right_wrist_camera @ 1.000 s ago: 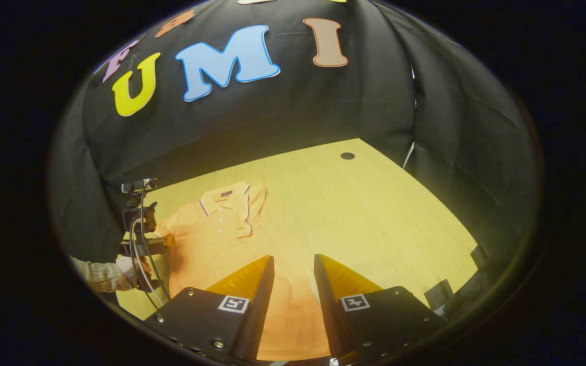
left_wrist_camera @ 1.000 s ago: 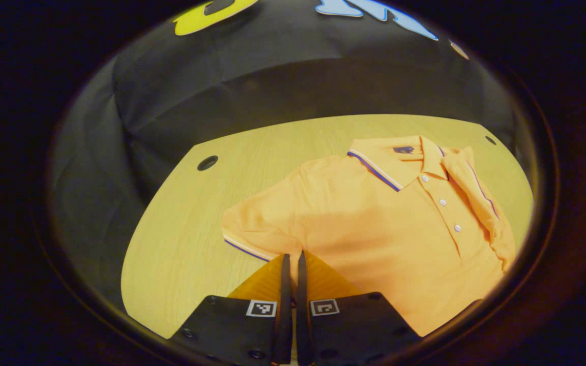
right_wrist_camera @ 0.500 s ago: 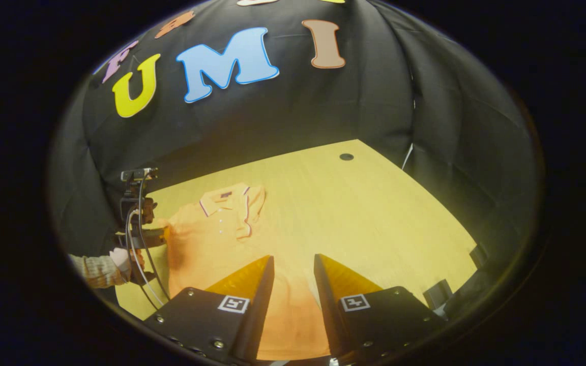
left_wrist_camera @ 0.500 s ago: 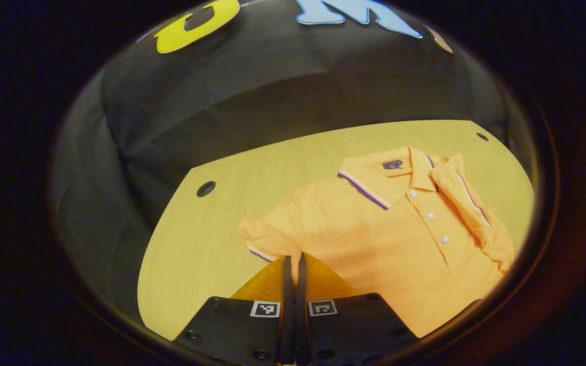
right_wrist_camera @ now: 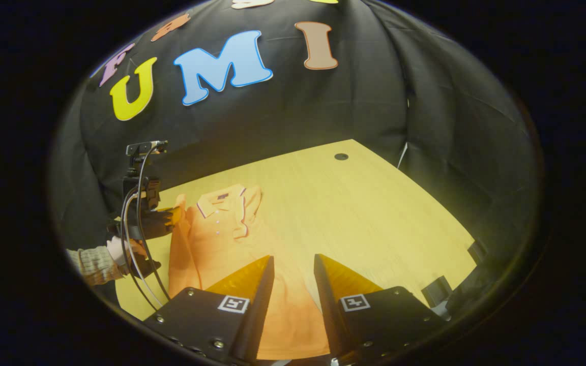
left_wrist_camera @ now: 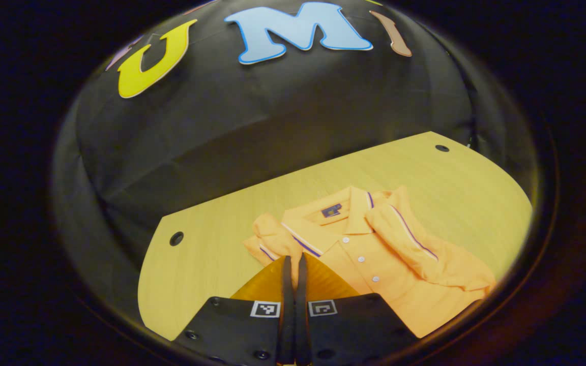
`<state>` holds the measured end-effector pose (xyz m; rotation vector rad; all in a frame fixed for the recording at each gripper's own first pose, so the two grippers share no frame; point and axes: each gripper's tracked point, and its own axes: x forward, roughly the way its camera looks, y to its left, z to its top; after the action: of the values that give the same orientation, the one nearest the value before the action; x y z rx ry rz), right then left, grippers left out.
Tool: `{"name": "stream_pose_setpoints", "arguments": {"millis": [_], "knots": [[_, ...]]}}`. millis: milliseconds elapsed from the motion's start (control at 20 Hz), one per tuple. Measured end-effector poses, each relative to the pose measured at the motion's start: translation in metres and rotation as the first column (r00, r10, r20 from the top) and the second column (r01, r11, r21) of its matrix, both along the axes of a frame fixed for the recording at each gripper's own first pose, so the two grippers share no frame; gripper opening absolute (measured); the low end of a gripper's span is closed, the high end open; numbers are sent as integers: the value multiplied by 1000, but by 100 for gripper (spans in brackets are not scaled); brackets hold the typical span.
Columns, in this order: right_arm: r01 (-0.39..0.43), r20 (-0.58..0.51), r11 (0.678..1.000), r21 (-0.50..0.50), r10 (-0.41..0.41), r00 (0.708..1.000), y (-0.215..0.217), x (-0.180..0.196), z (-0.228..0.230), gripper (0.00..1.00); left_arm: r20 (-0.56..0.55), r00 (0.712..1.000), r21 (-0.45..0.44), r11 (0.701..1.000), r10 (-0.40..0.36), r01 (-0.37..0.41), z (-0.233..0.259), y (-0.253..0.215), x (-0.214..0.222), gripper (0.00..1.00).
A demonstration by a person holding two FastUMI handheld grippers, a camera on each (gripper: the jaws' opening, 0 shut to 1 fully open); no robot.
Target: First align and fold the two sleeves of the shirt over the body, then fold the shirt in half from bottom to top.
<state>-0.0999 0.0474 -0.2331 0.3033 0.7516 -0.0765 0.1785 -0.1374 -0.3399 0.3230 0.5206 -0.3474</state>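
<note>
Left tongs [left_wrist_camera: 291, 264] clamping the shirt [left_wrist_camera: 374, 254] sleeve [left_wrist_camera: 272, 239], lifted at 12 o'clock; right tongs [right_wrist_camera: 293, 264] hanging apart, gripping nothing, over the desk [right_wrist_camera: 374, 203].

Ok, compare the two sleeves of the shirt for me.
1. The right sleeve lies folded over the shirt body beside the placket; the left sleeve is bunched and lifted off the table.
2. The left hand-held gripper is shut on the left sleeve; nothing holds the right sleeve.
Both are orange with striped cuffs.
</note>
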Motion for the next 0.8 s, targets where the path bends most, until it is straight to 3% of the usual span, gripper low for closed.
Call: {"name": "stream_pose_setpoints", "arguments": {"millis": [350,500,600,800], "knots": [[44,-9,999,6,-44,999,-11,-11,-4,51,-83,996,23,999,-45,47,-35,-32,-22,6],[52,-14,999,11,-52,999,-16,-14,-5,51,-132,989,-13,998,-69,68,-46,-38,-28,8],[50,-15,999,14,-49,999,-17,-16,-8,51,-149,985,-45,996,-88,82,-47,-40,-32,19],[27,-16,999,24,-26,1000,-13,-16,-12,51,-147,986,-64,995,-83,74,-42,-33,-35,77]]}}
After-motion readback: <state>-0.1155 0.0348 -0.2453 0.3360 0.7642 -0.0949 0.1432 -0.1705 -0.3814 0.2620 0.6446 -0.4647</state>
